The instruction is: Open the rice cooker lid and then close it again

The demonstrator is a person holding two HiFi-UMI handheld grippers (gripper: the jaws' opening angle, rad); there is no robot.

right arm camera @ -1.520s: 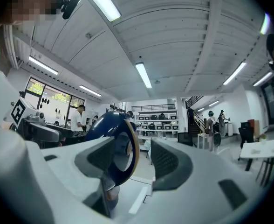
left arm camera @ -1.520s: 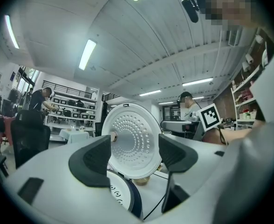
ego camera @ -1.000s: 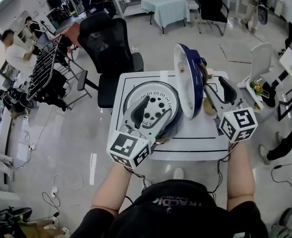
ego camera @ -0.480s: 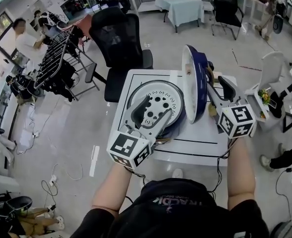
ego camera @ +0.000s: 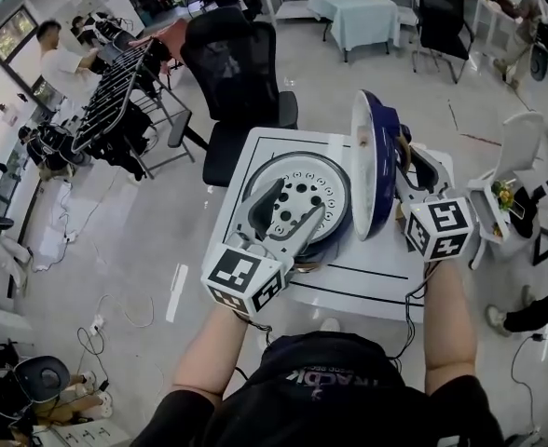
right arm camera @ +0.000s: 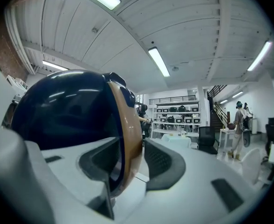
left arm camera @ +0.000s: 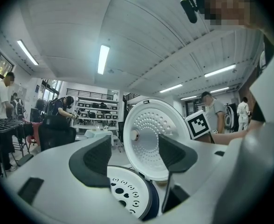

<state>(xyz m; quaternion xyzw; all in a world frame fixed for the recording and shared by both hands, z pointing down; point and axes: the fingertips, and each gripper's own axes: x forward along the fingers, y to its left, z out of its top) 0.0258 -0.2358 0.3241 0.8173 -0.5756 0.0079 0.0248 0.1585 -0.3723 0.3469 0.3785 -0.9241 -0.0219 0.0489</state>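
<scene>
**Task item.** The dark blue round rice cooker point(ego camera: 337, 236) sits on the white rectangular worktop point(ego camera: 367, 273), centre-right of the head view. Its domed lid point(ego camera: 365, 170), dark blue outside and white inside with a tan rim band, stands open and near upright at the right side of the cooker. The white perforated inner plate point(ego camera: 302, 180) lies exposed to its left.

**Left tongs** point(ego camera: 299, 198). They are held over the open cooker, in the centre of the head view. In the left gripper view the left tongs point(left arm camera: 134, 138) stand well apart with nothing between the pads. Through the gap the white inner face of the lid point(left arm camera: 148, 125) is seen beyond. The perforated plate point(left arm camera: 127, 197) is at the bottom centre.

**Right tongs** point(ego camera: 409, 161). They are positioned at the lid's back edge, right of centre in the head view. In the right gripper view the right tongs point(right arm camera: 131, 146) straddle the lid's tan rim, and the blue dome point(right arm camera: 67, 111) fills the left half of the frame. The jaws have just been closing, with the rim between them. A narrow gap shows between the rim and the right-hand pad, so no firm grip is seen.

**Surroundings.** A black office chair point(ego camera: 237, 73) stands beyond the worktop, upper centre.
</scene>
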